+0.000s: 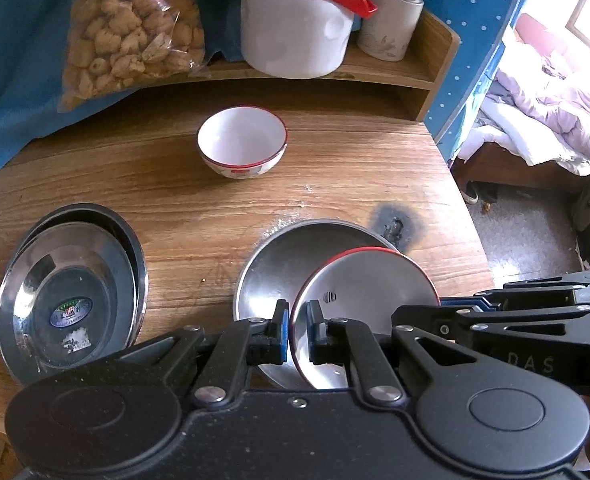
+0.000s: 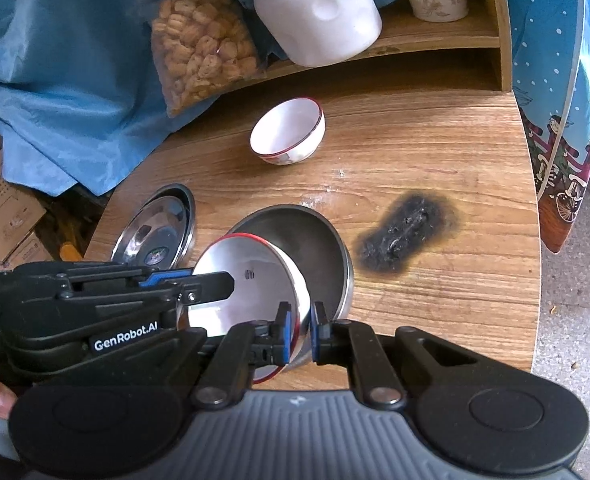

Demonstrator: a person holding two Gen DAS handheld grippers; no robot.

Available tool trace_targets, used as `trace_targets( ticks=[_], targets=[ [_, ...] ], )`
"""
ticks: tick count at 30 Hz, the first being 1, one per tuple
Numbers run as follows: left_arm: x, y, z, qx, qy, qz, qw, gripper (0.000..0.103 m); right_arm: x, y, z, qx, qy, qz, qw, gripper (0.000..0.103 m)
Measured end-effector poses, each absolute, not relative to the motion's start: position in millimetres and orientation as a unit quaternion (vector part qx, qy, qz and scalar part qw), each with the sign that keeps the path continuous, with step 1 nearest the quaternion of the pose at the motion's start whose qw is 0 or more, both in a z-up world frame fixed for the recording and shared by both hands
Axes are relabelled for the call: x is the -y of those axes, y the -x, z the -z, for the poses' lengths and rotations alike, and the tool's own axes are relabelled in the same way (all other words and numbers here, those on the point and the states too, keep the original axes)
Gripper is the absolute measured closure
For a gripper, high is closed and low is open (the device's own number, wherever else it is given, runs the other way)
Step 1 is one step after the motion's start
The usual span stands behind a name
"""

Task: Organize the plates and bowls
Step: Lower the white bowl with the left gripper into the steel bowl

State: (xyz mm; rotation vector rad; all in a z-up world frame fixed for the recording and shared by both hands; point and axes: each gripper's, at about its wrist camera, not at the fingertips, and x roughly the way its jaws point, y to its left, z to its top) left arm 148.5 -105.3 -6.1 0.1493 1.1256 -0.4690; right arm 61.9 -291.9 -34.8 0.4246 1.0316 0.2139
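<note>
Nearest, both grippers clamp the tilted red-rimmed bowl (image 1: 359,312): the left gripper (image 1: 297,330) grasps one rim edge, the right gripper (image 2: 299,334) the opposite one, holding it partly inside the steel bowl (image 2: 319,240). Two steel plates (image 1: 71,292) already sit nested to the left (near the table's edge). Farthest, the white bowl (image 1: 242,140) stands unsorted, with bare table (image 1: 335,168) around it.

The grained brown wooden counter (image 2: 435,152) with its rough charred black patch (image 2: 409,236) carries mirror-glossy round steel plates (image 1: 71,296), a duller brushed-steel bowl (image 1: 279,264) and a glossy white red-rimmed bowl (image 1: 242,140).
</note>
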Motion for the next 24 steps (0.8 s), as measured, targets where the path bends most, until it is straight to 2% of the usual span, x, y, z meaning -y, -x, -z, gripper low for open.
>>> trace_targets(
  ticks=[24],
  targets=[
    [116,-192,26,-0.584,-0.094,0.198,0.782,0.092,290,-96,53,-0.513,-0.219,-0.099,0.824,0.090]
  ],
)
